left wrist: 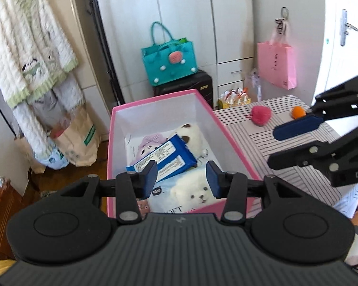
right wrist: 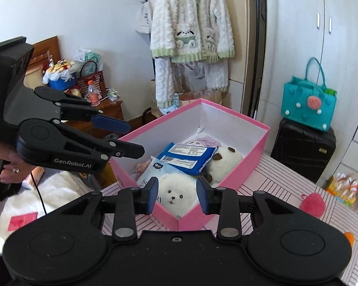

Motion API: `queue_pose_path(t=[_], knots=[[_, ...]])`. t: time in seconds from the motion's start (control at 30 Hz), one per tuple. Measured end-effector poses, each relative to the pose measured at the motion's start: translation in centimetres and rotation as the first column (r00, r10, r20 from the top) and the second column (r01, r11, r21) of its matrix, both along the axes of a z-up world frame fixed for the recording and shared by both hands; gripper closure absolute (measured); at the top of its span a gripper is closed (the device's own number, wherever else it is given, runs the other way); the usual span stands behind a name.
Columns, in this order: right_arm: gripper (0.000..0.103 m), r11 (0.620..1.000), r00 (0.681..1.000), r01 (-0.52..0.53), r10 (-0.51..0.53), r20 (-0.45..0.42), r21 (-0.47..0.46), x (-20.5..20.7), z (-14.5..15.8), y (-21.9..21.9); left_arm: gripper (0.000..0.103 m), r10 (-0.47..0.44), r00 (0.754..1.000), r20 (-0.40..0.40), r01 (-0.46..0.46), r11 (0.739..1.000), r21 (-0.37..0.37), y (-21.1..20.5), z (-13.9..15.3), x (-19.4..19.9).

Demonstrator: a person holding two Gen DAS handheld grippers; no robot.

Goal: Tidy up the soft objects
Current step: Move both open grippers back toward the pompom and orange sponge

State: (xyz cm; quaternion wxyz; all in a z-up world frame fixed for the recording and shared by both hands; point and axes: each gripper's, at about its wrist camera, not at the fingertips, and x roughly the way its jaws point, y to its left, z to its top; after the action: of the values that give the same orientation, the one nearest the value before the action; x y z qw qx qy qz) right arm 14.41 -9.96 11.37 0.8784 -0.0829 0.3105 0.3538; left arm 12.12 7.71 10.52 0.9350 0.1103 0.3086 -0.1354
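A pink box point(left wrist: 210, 108) point(right wrist: 250, 157) stands on the striped table and holds a blue tissue pack point(left wrist: 164, 159) point(right wrist: 188, 155), a white bear plush point(left wrist: 195, 190) point(right wrist: 174, 190), a cream plush with brown ears point(left wrist: 191, 135) point(right wrist: 226, 159) and a lilac plush point(left wrist: 150, 143). My left gripper point(left wrist: 182, 178) point(right wrist: 131, 138) is open and empty above the box's near end. My right gripper point(right wrist: 177, 195) point(left wrist: 274, 147) is open and empty, over the box corner. A pink pompom point(left wrist: 260, 115) point(right wrist: 312, 205) and an orange ball point(left wrist: 298, 112) point(right wrist: 349, 237) lie on the table.
The striped table point(left wrist: 286, 178) point(right wrist: 286, 181) runs right of the box. A teal bag point(left wrist: 169, 59) sits on a black suitcase point(right wrist: 303, 147). A pink bag point(left wrist: 276, 64) hangs from the cabinet. Clothes point(left wrist: 28, 54) hang at left, with paper bags point(left wrist: 81, 140) on the floor.
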Motion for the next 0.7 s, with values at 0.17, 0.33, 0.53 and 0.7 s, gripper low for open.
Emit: queue_pose_path(t=[0.17,0.33,0.53,0.7], knots=[[0.06,1.0,0.999,-0.008,0.009,0.037,-0.029,-2.1,0.4,-0.3,0.058,-0.027,0.999,0.028,0.027,1.0,0.016,-0.5,0.6,-1.7],[0.054,0.999,0.998,-0.008,0.011,0.056,-0.047,-4.1,0.4,-1.2,0.057,-0.07,0.997,0.028,0.069,0.997,0.016,-1.0,0.6,-3.4],[0.051,0.999,0.999,0.023,-0.021,0.048,-0.043,-5.4,-0.5,-3.3,0.056,-0.088,0.996,0.02,0.089,0.996,-0.028,-1.5,-0.4,-5.0],[0.045,0.997,0.998,0.065,-0.064,0.027,-0.042,-5.9,-1.5,-5.6,0.055,-0.108,0.994,0.004,0.108,0.993,-0.045,-2.7,-1.5,-5.9]])
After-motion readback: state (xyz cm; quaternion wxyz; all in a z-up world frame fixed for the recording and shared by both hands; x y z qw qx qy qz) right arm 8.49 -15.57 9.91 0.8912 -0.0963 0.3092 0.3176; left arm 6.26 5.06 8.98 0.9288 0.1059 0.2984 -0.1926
